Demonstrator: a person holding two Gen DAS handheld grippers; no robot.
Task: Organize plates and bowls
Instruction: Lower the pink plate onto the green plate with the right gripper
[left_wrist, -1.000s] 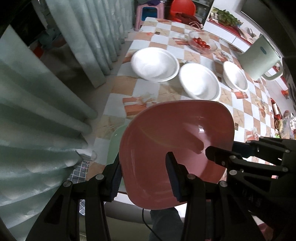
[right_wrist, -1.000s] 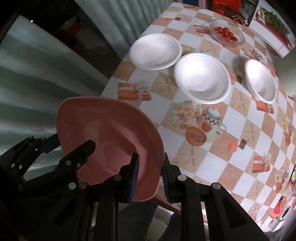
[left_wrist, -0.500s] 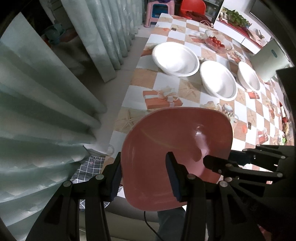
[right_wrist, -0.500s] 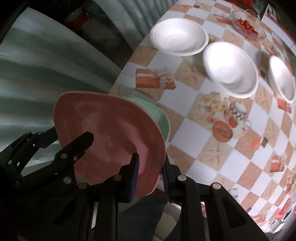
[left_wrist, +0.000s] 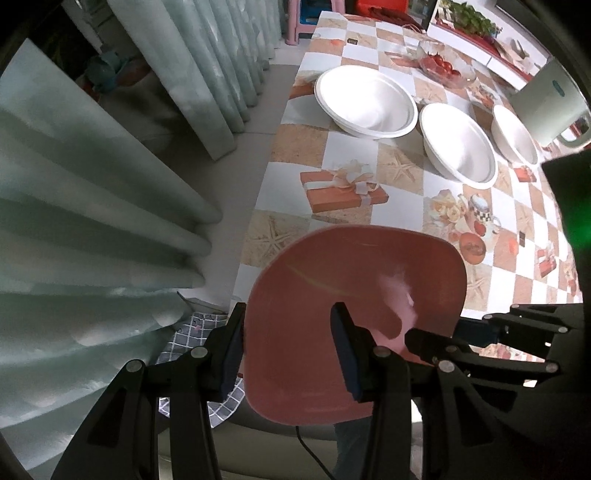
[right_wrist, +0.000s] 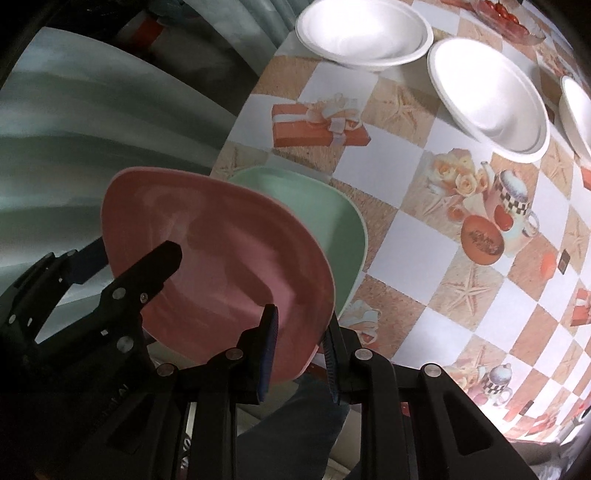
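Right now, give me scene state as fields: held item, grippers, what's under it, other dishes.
held: pink plate, tilted, above table edge
left gripper: shut on plate's rim
right gripper: shut on opposite rim
below: green plate on checked tablecloth, partly hidden
other dishes: three white bowls in a row; glass dish of tomatoes

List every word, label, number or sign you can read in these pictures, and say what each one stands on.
No text can be read.
Tablecloth: the orange disc beside the printed teapot bears lettering, too blurred to read.
Pale green jug: a small dark round badge, too small to read.
Pink plate, green plate, white bowls: no markings.
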